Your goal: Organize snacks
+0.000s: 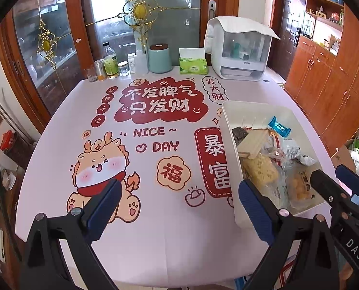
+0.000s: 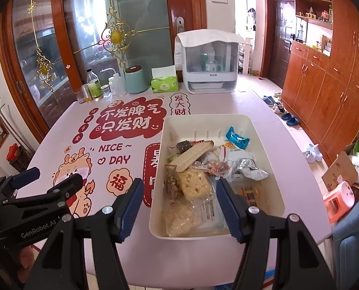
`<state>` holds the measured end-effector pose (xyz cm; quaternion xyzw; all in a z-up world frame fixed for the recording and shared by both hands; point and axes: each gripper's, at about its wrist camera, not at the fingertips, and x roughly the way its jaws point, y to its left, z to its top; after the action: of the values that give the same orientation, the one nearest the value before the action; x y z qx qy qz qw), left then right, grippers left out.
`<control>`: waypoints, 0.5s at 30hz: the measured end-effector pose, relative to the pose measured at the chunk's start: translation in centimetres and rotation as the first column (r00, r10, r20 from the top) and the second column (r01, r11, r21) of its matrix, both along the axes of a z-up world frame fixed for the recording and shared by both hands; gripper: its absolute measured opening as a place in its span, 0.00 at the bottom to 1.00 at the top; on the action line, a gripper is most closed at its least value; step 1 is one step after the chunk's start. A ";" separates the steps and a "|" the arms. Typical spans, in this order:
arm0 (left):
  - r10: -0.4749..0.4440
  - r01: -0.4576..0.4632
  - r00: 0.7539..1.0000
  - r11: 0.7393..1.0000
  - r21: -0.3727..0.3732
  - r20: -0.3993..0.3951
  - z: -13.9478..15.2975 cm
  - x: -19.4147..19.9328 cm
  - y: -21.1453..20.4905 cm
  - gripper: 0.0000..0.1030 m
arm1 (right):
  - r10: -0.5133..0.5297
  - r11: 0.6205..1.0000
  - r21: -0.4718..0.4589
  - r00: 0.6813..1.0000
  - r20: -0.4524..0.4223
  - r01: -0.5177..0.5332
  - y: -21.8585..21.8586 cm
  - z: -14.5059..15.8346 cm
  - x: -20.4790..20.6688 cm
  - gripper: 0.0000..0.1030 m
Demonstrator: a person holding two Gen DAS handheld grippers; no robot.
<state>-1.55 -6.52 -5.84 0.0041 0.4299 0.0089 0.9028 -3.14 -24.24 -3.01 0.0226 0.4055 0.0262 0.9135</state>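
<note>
I see the table (image 2: pixel 288 145) spread with a pink printed cloth (image 1: pixel 155 229), and the largest task item on it is the cream plastic bin (image 2: pixel 264 164) full of snack packets. From the right wrist view the bin sits directly ahead of my right gripper (image 2: pixel 177 205), its near wall just past the fingertips; the jaws stand well apart with nothing between them, poised above the near end of the bin. From the left wrist view the bin (image 1: pixel 230 145) lies off to the right of my left gripper (image 1: pixel 179 207), whose jaws also gape wide and empty over the cartoon dragon print (image 1: pixel 99 169).

Inside the bin, a clear bag of pale crackers (image 2: pixel 195 183) lies closest to the right gripper, a tan flat pack (image 2: pixel 191 155) slants above it, a crumpled silver-white bag (image 2: pixel 246 165) lies to the right, and a blue wrapper (image 2: pixel 236 138) leans by the far wall.

The cloth reads "NICE ~ DAY" (image 1: pixel 155 139) among large red Chinese characters. The left gripper's body shows "GenRobot.AI" (image 2: pixel 38 229) in the right view; the right one shows "DAS" (image 1: pixel 354 249) in the left view.
</note>
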 end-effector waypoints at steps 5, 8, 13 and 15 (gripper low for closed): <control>-0.006 0.006 1.000 1.000 0.019 0.009 0.2 -0.7 -0.3 0.94 | 0.012 1.000 0.000 1.000 -0.025 -0.012 0.1 -0.4 -0.1 0.61; -0.004 0.004 1.000 1.000 0.028 0.016 0.4 -1.0 -0.5 0.94 | 0.022 1.000 -0.009 0.999 -0.035 -0.023 0.3 -0.5 -0.2 0.61; -0.003 0.002 1.000 0.999 0.040 0.026 0.6 -1.3 -0.9 0.94 | 0.031 0.999 -0.015 0.999 -0.043 -0.032 0.3 -0.5 -0.3 0.61; -0.006 0.006 1.000 0.999 0.039 0.024 0.5 -1.3 -1.0 0.94 | 0.029 0.999 -0.014 0.998 -0.047 -0.030 0.1 -0.6 -0.3 0.61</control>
<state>-2.82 -7.52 -5.33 0.0230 0.4186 0.0147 0.9078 -3.42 -24.10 -3.62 0.0107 0.4272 0.0364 0.9033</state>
